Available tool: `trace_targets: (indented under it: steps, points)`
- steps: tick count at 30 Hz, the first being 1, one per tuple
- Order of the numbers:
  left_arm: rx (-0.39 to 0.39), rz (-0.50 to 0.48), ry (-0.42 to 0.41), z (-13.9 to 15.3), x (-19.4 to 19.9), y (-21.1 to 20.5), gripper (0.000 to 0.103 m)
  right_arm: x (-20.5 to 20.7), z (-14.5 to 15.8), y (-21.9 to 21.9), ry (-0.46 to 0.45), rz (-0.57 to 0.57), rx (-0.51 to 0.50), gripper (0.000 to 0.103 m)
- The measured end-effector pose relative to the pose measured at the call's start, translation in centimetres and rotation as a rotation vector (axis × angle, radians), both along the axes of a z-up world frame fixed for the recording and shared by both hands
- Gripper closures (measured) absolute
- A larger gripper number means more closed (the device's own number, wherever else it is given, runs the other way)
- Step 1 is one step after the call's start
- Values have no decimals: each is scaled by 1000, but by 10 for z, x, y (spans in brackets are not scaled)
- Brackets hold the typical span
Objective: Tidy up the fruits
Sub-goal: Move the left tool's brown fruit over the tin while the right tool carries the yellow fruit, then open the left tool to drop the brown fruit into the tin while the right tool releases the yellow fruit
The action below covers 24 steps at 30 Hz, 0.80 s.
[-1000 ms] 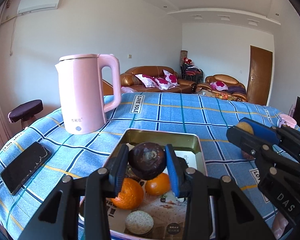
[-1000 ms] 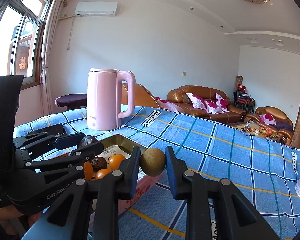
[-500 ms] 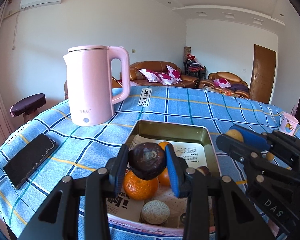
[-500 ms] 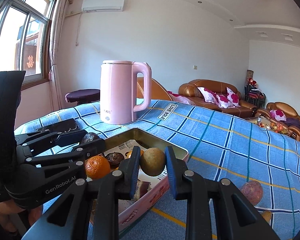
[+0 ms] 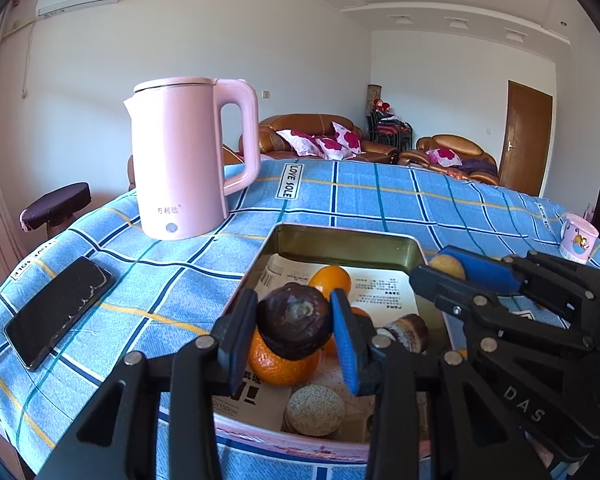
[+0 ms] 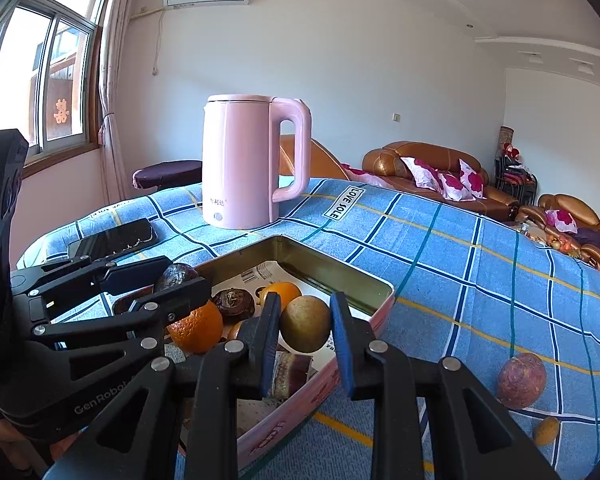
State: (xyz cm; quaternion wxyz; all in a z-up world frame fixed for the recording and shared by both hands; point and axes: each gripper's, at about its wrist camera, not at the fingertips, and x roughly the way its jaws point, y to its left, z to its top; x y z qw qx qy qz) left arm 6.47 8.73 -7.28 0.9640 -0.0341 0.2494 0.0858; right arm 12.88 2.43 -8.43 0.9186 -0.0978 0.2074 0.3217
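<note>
Both fruits are being carried over the tin [image 5: 342, 240] right now, so the risks are mostly about the drop. The left hand-held gripper [image 5: 294, 326] is clenched on a dark purple fruit [image 5: 294, 322], hanging above the near end of the tin, right over an orange [image 5: 278, 368]. The right hand-held gripper [image 6: 305, 326] is clamped on a brownish-green round fruit [image 6: 305, 323] above the tin's near right edge.

What I'd worry about: the tin is already crowded. Besides that orange there's another orange [image 5: 329, 280] farther in, a dark wrinkled fruit [image 6: 233, 304] and a pale round biscuit-looking thing [image 5: 315, 410] at the near rim. Let go of the purple one where it is and it probably lands on the orange and rolls, maybe over the low wall. The green one sits so close to the tin's right edge that a sloppy release could bounce it out onto the blue checked cloth [image 6: 460, 264].

The two grippers are also close together over the tin, so they could knock each other.

Still outside, right of the tin: a reddish round fruit [image 6: 521, 380] and a small yellowish one [image 6: 546, 431]. Behind the tin stands a pink kettle [image 5: 192, 160], left of it a phone [image 5: 58, 312], and a small cup [image 5: 579, 238] far right. None of these block anything, I think.
</note>
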Motion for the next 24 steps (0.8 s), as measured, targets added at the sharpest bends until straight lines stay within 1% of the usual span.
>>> trace_targets:
  steps: [15, 22, 24]
  points:
    - [6, -1, 21, -7, 0, -1, 64, 7, -4, 10, 41, 22, -32, 76]
    - [15, 15, 27, -7, 0, 0, 63, 9, -6, 13, 60, 40, -40, 76]
    - [9, 14, 29, -7, 0, 1, 63, 9, -6, 13, 59, 29, -45, 72]
